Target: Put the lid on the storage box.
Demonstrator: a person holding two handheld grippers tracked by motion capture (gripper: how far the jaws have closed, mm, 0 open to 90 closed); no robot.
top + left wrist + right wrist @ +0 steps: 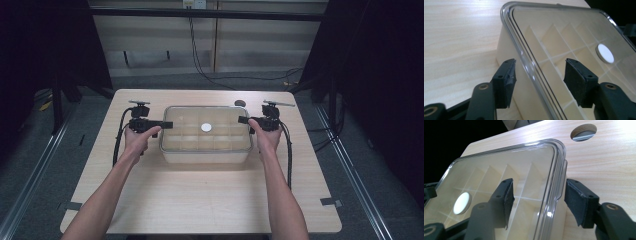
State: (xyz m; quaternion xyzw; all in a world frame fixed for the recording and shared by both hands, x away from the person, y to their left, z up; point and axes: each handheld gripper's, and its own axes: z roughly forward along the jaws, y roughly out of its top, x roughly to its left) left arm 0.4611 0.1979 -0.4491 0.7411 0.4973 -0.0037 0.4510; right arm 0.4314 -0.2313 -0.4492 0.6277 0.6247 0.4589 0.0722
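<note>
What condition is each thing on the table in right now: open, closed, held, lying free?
Box: resting on the table, clear lid on.
Lid: closed, jaws straddling both end edges.
White disc: at the lid's middle.
Left gripper: open around the lid's edge.
Right gripper: open around the lid's edge.

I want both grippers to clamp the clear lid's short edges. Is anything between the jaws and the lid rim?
Nothing visible. The left gripper and right gripper each have open jaws straddling the clear lid rim at opposite ends of the box, with only open gap between pads and rim.
</note>
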